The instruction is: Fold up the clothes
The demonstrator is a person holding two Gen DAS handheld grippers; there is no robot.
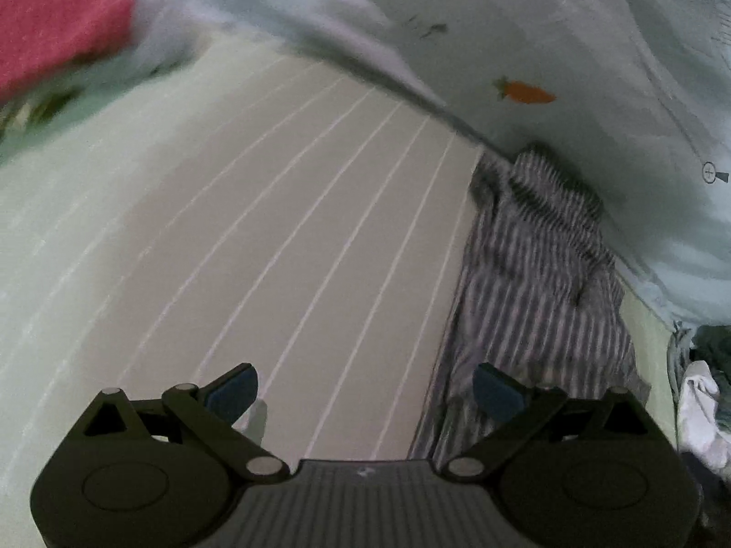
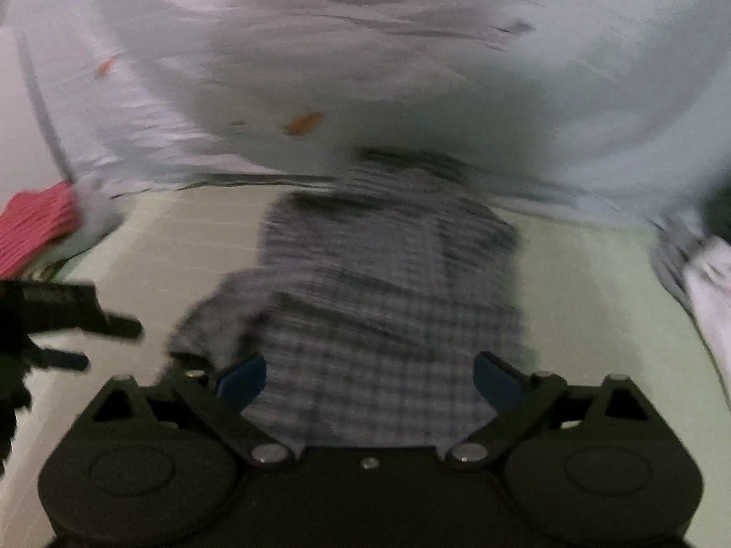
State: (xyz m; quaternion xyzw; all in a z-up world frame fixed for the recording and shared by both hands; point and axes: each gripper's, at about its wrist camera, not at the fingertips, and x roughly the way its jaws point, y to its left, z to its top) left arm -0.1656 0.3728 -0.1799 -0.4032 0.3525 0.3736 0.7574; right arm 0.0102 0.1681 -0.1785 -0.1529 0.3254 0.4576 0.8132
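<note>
A grey-and-white checked shirt [image 2: 379, 292] lies crumpled on the pale striped bed surface [image 1: 274, 228], its far end against a light blue sheet. In the left wrist view the shirt [image 1: 539, 283] lies to the right. My left gripper [image 1: 365, 392] is open and empty above the bare striped surface, left of the shirt's edge. My right gripper [image 2: 370, 379] is open and empty, directly over the shirt's near part. The left gripper [image 2: 68, 319] shows at the left edge of the right wrist view. Both views are motion-blurred.
A light blue sheet with carrot prints [image 1: 525, 91] rises behind the bed. A red knitted cloth [image 1: 59, 23] lies at the far left; it also shows in the right wrist view [image 2: 36, 223]. A heap of white and grey clothes [image 1: 703, 406] lies at the right.
</note>
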